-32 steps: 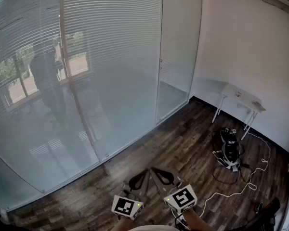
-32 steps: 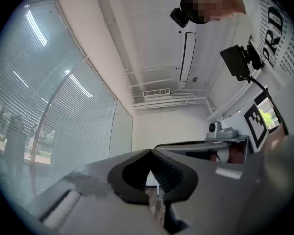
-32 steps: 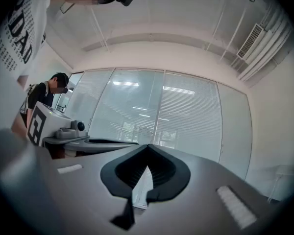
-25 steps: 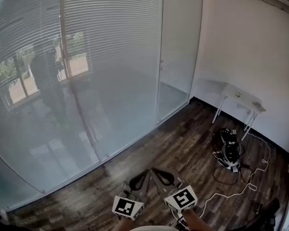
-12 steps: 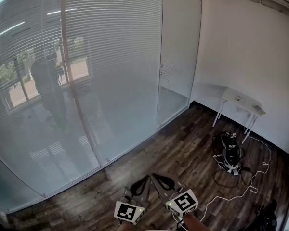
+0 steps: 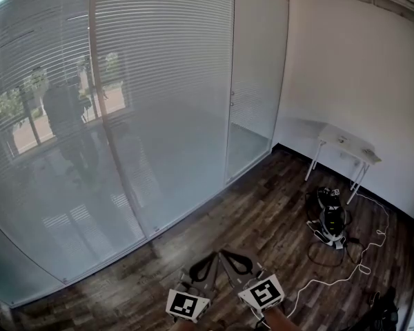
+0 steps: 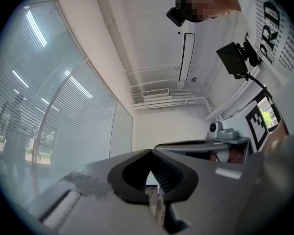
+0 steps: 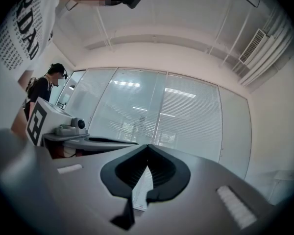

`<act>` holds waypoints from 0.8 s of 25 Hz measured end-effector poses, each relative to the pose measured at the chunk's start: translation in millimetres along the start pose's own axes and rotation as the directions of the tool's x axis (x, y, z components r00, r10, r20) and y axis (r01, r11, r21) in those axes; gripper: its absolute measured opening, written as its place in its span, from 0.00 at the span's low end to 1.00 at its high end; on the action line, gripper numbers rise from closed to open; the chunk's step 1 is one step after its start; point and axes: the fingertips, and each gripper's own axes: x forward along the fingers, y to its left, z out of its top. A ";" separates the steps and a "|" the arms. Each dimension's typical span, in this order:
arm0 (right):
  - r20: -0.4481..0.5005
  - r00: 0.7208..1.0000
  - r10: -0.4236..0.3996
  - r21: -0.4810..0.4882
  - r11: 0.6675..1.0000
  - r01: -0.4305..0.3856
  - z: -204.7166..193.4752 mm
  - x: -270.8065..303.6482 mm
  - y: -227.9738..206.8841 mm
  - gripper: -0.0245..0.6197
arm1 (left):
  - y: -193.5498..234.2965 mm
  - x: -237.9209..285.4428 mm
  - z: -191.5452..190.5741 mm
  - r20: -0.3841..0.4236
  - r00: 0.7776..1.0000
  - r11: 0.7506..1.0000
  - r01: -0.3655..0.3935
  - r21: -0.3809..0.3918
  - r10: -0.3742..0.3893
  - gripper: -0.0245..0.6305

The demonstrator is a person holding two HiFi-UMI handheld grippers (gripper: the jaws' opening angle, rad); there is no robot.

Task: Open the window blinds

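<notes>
Closed white slat blinds [image 6: 159, 81] hang behind a glass wall that fills the left and middle of the head view; they also show in the left gripper view [image 7: 63, 116] and in the right gripper view [image 8: 186, 116]. A person's reflection shows in the glass. My left gripper [image 6: 213, 256] and right gripper [image 6: 223, 253] sit side by side at the bottom of the head view, far from the blinds. Both are shut with nothing between the jaws, as the left gripper [image 7: 150, 151] and right gripper [image 8: 147, 146] show in their own views.
A glass door [image 6: 252, 81] stands right of the blinds. A small white table [image 6: 348, 143] stands against the right wall. A black device [image 6: 329, 219] and a white cable [image 6: 345, 271] lie on the dark wood floor [image 6: 262, 212] at the right.
The head view has tilted up slightly, so both grippers sit a little lower in the picture. The reflection in the glass has shifted a little. Both grippers stay shut.
</notes>
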 end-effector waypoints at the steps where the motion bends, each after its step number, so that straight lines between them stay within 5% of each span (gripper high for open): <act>1: -0.001 1.000 -0.002 -0.009 1.000 0.002 1.5 1.3 1.5 0.05 | 1.4 -1.3 1.6 0.001 1.000 1.000 0.002 -0.004 -0.002 0.02; 11: -0.059 0.997 0.054 -0.036 0.998 -0.056 -20.1 12.7 -8.1 0.05 | 14.9 9.3 -24.4 -0.039 0.999 1.000 -0.011 -0.004 0.011 0.02; 20: -0.052 0.996 0.069 -0.005 0.998 -0.069 -34.9 43.9 -65.6 0.05 | 43.6 67.5 -43.8 -0.071 0.997 1.000 -0.029 0.011 0.030 0.02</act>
